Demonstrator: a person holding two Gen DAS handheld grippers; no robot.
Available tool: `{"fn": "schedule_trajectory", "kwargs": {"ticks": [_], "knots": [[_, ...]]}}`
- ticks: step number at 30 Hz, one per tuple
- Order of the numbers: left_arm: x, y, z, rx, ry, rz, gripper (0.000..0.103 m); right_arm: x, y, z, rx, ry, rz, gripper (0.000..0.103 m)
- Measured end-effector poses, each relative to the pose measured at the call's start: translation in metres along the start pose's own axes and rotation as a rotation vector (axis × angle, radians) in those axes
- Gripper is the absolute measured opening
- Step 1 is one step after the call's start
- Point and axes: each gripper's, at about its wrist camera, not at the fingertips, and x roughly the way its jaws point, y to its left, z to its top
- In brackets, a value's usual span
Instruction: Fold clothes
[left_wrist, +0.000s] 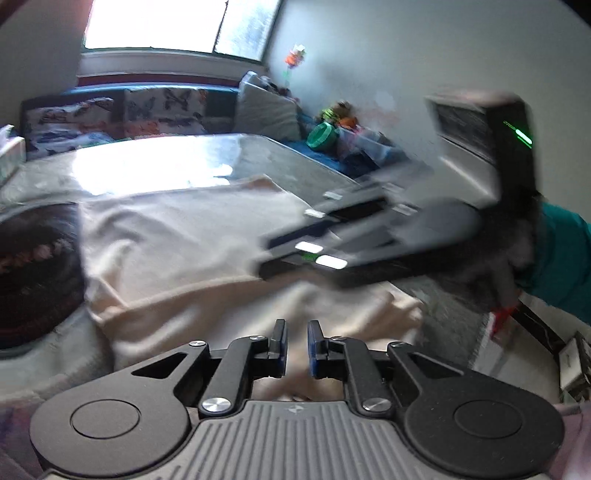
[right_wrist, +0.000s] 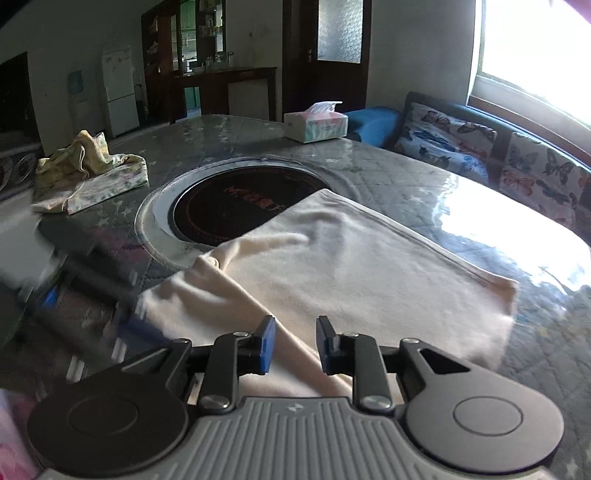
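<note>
- Left black tongs (left_wrist: 297, 338): blue-padded jaws a narrow gap apart, nothing pinched, angled down.
- Right black tongs (right_wrist: 295, 341): jaws slightly wider, empty, angled down.

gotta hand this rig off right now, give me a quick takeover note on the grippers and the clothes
Left gripper: jaws slightly apart, nothing gripped, over the near edge of the cream garment.
Right gripper: jaws apart, empty, over the same near edge.
Cream garment lies on the table, partly folded, one flap turned over on its left side, far corner overlapping the round black cooktop.
A yellow floral garment lies bunched at the table's far left, untouched.
Left: finish folding the cream piece, then fold the floral one.
</note>
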Motion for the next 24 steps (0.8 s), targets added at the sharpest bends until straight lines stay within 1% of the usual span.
{"fn": "schedule_trajectory", "kwargs": {"ticks": [3, 7, 9, 12, 14, 15, 16, 18, 22, 24], "knots": [[0.0, 0.017, 0.004, -0.047, -0.009, 0.043, 0.013, -0.009, -0.006, -0.012, 0.019, 0.021, -0.02, 0.022], [0.007, 0.036, 0.005, -0.096, 0.007, 0.099, 0.013, -0.008, -0.014, -0.027, 0.052, 0.052, -0.042, 0.022], [0.008, 0.041, 0.004, -0.115, 0.016, 0.105, 0.013, -0.006, -0.018, -0.033, 0.075, 0.06, -0.043, 0.022], [0.004, 0.044, 0.005, -0.136, 0.019, 0.101, 0.013, -0.012, -0.017, -0.033, 0.071, 0.051, -0.044, 0.022], [-0.005, 0.038, 0.005, -0.107, 0.014, 0.107, 0.016, -0.021, -0.015, -0.033, 0.06, 0.04, -0.043, 0.022], [-0.009, 0.035, 0.005, -0.088, 0.014, 0.112, 0.021, -0.025, -0.014, -0.033, 0.054, 0.035, -0.043, 0.022], [-0.013, 0.032, 0.005, -0.068, 0.013, 0.12, 0.024, -0.028, -0.011, -0.034, 0.046, 0.039, -0.037, 0.022], [-0.021, 0.023, 0.004, -0.021, 0.014, 0.128, 0.024, -0.034, -0.006, -0.037, 0.029, 0.048, -0.026, 0.022], [-0.032, 0.003, -0.007, 0.106, 0.04, 0.137, 0.025, -0.036, 0.002, -0.05, 0.002, 0.095, -0.03, 0.022], [-0.037, -0.008, -0.014, 0.17, 0.057, 0.137, 0.026, -0.041, 0.004, -0.053, 0.005, 0.09, -0.034, 0.022]]}}
